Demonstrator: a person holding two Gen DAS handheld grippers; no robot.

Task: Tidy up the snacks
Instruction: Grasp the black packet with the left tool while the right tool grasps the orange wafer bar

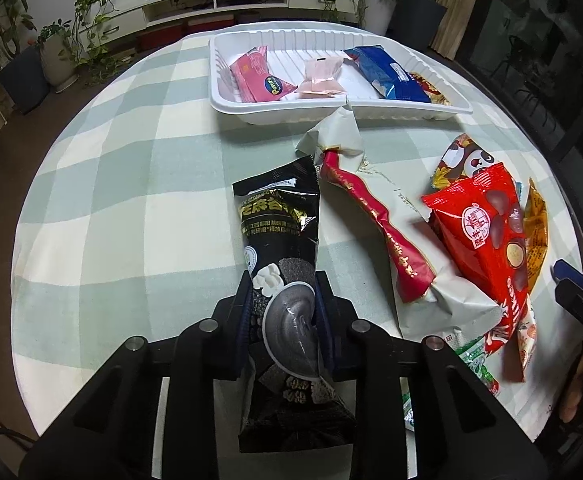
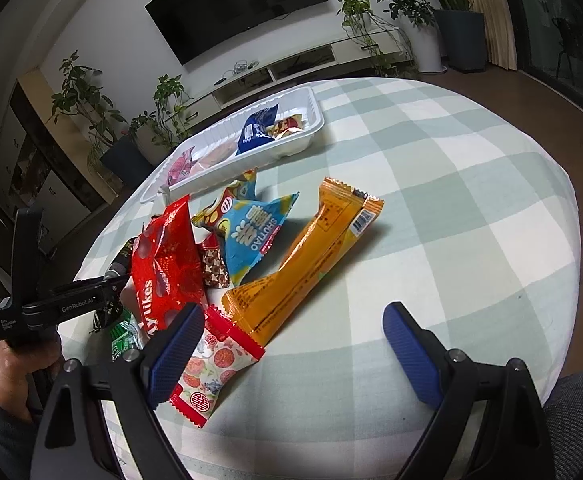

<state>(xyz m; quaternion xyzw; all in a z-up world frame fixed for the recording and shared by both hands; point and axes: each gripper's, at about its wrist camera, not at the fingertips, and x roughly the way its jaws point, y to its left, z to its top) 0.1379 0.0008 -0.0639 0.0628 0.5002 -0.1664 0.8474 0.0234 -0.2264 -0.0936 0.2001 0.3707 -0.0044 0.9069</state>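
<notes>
left gripper [image 1: 281, 312] clamped on black sesame packet [image 1: 277, 216], white tray [image 1: 251, 114] beyond

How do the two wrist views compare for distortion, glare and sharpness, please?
Left wrist view: strong fisheye bending of the table edge, dark corners, glare on the black packet clamped in the left gripper, otherwise sharp. Right wrist view: the same bowing and vignetting, shiny highlights on the red packet and orange packet, open right gripper crisp.
</notes>
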